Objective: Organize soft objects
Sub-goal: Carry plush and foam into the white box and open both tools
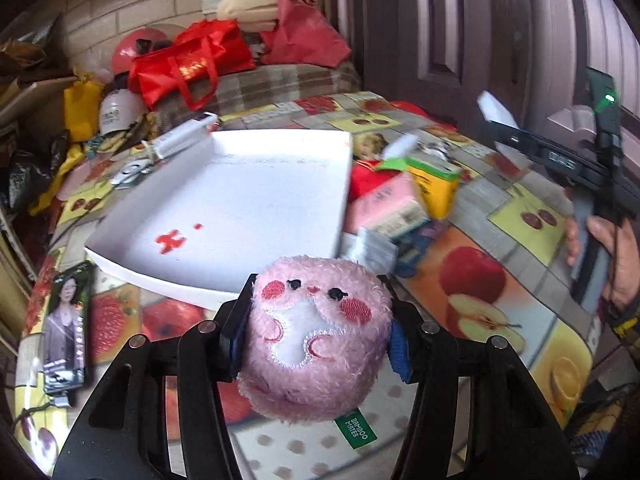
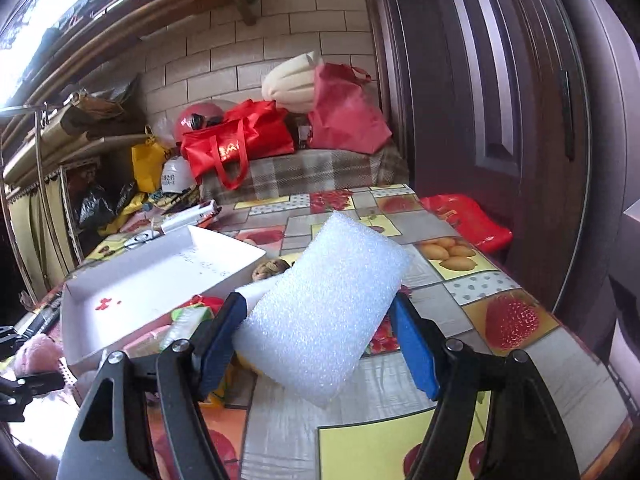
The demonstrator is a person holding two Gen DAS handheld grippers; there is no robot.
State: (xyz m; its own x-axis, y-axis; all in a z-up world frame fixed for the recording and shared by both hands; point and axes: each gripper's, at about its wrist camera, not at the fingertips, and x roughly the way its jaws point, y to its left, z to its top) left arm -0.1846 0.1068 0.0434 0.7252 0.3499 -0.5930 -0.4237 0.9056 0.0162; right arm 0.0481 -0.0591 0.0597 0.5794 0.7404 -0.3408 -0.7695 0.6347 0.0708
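It was a cluttered home storage corner: a bench (image 2: 472, 280) under fruit-print oilcloth, red shopping bags (image 2: 236, 136) and a helmet (image 2: 196, 120) heaped on a plaid-covered couch (image 2: 312, 172) at the far tiled wall (image 2: 256, 48).

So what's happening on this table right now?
A person holds a gripper in each hand. The left gripper is shut on a pink plush toy, held just in front of the white tray, which has nothing in it. The right gripper clamps a white foam block above the fruit-print tablecloth.
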